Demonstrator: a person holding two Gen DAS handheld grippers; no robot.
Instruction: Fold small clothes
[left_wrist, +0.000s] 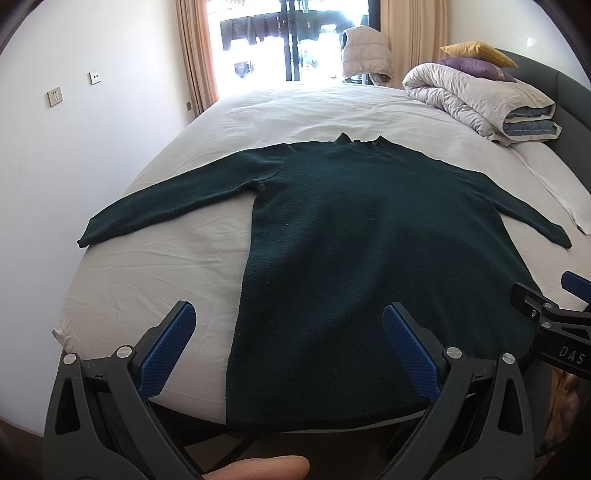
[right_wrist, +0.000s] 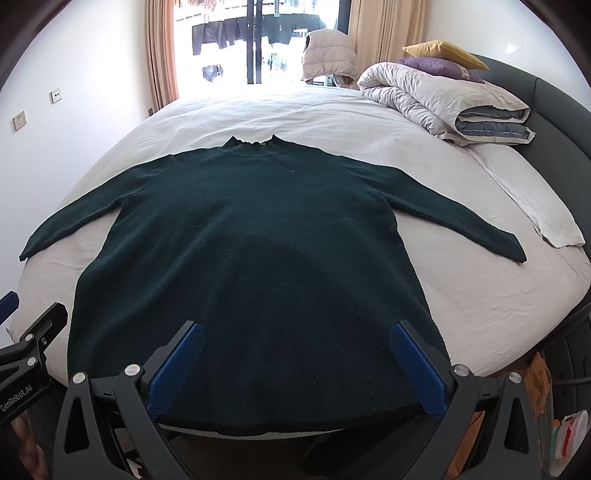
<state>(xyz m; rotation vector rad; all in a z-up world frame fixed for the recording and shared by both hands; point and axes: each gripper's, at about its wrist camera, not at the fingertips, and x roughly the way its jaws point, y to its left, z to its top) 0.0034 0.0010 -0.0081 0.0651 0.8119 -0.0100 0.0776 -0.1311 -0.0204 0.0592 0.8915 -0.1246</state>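
We hold the left gripper (left_wrist: 288, 347) and right gripper (right_wrist: 295, 363) spread wide and empty above the hem of the green sweater (right_wrist: 251, 243), which lies flat on the bed (right_wrist: 480, 295). Folding looks unstarted; next we likely grasp a sleeve.

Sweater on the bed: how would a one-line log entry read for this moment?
sweater: flat, sleeves spread | bed | left claw: open | right claw: open | fold: not begun

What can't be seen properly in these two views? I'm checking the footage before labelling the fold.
- Sweater hem: in both views it droops over the edge of the bed, so its underside is hidden.
- Right gripper: cut off by the edge of the left view.
- Left gripper: cut off by the edge of the right view.
- Window: overexposed glare washes out the outside.
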